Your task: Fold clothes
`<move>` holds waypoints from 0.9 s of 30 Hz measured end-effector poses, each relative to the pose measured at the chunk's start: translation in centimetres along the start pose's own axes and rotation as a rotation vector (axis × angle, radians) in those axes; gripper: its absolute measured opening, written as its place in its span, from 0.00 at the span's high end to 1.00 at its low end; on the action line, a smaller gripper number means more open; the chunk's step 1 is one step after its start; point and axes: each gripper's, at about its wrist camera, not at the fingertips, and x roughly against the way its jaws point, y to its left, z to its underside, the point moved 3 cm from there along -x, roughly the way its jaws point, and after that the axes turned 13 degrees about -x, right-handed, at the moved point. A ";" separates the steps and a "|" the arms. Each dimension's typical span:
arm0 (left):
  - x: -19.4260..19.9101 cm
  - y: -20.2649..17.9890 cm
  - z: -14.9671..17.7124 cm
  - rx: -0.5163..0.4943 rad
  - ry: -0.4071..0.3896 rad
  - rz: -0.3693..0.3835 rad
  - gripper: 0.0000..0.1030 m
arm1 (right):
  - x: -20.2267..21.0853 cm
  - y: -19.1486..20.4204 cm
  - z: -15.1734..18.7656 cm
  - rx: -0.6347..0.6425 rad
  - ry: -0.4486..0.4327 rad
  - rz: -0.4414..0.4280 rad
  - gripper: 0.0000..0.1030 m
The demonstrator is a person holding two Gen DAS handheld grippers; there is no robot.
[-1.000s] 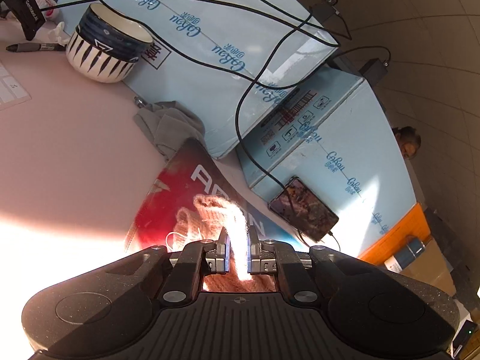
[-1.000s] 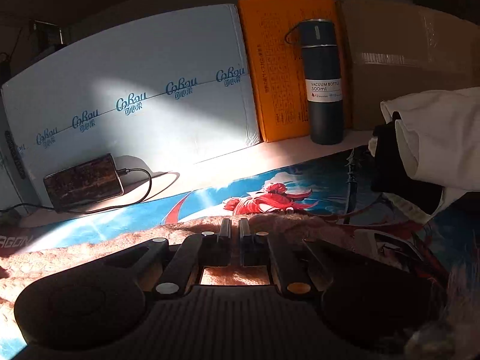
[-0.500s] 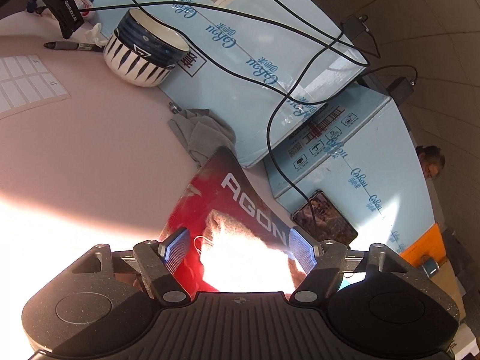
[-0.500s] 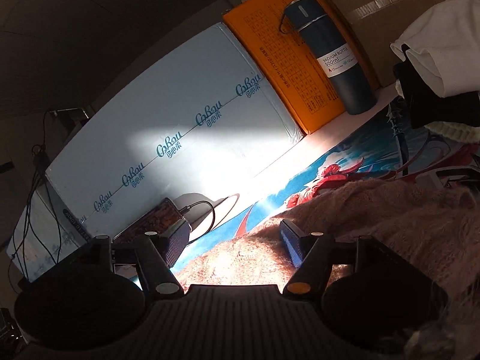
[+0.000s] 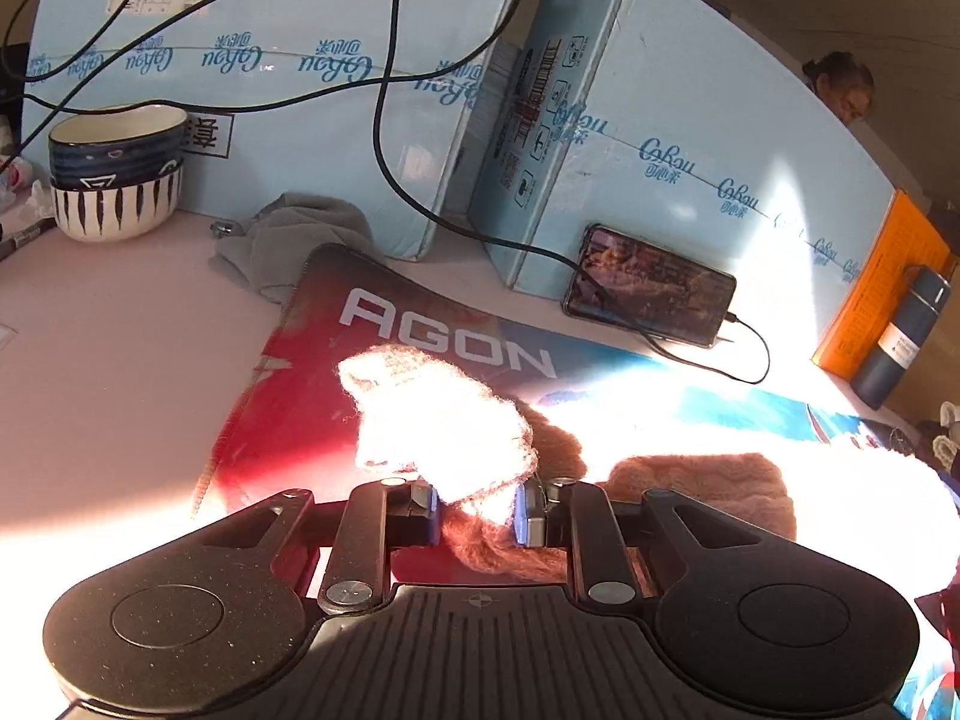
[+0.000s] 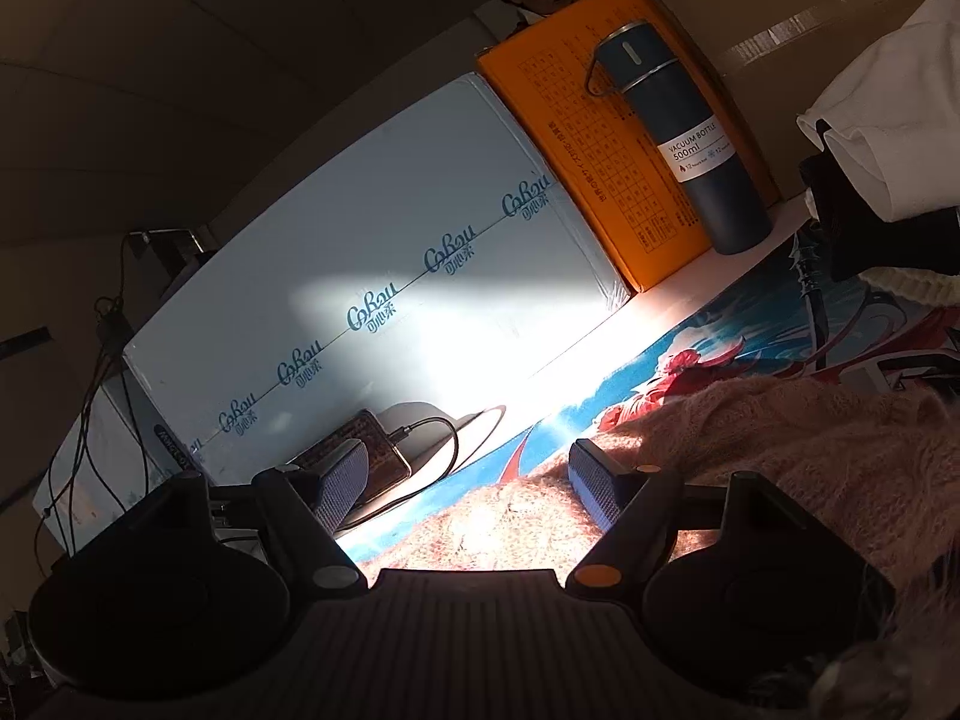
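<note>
We see a pink fuzzy knit sweater (image 5: 690, 480) lying on the printed desk mat (image 5: 312, 420), its open loops washed almost white where the sun strikes and rusty pink in shade. One end of it, seemingly a sleeve, rises in a bunched fold between the fingers of our left gripper (image 5: 477, 513), which are clamped on the knit. Our right gripper (image 6: 468, 489) hangs with its fingers spread wide above the sweater's near edge, touching nothing that we can make out; the garment spreads from there toward the mat's right side in soft ridges. The mat reads "AGON" in white letters near its left end, over red and blue artwork. Along the worktop's back edge stand pale blue cartons (image 6: 372, 300) printed again and again with "CoRou" and Chinese characters. A phone (image 5: 651, 285) leans against one carton, with a cable plugged in. An orange box (image 6: 606, 138) carries a printed grid we cannot read, and a dark blue flask (image 6: 690, 138) before it is labelled "VACUUM BOTTLE 500ml". At the back left corner sit a striped bowl (image 5: 114, 174) and a grey rag (image 5: 288, 240). White and dark folded clothes (image 6: 888, 144) are piled at the right edge.
</note>
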 end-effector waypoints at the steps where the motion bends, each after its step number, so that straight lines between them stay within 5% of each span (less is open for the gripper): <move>1: 0.6 -0.2 0.0 -0.008 -0.025 0.008 0.82 | 0.0 0.0 0.0 0.000 0.000 -0.003 0.30; 5: 4.2 -0.1 0.4 -0.004 -0.136 0.006 0.83 | 0.2 0.0 -0.1 -0.021 0.015 -0.034 0.30; 11: 5.6 2.7 -0.1 0.079 -0.176 -0.195 0.83 | 0.2 0.5 0.1 -0.052 0.079 -0.112 0.30; 15: 5.5 0.9 -1.3 0.081 -0.225 -0.113 0.83 | -0.1 1.0 0.5 -0.043 0.131 -0.140 0.30; 18: 4.8 -2.0 -2.0 0.087 -0.249 0.017 0.82 | -0.1 1.3 0.8 -0.026 0.140 -0.145 0.30; 24: 1.7 -7.8 -2.3 0.078 -0.218 0.155 0.80 | -0.1 1.4 0.8 -0.023 0.152 -0.149 0.30; 27: -0.3 -9.8 -2.2 0.075 -0.180 0.175 0.46 | -0.2 1.4 0.8 -0.018 0.158 -0.154 0.30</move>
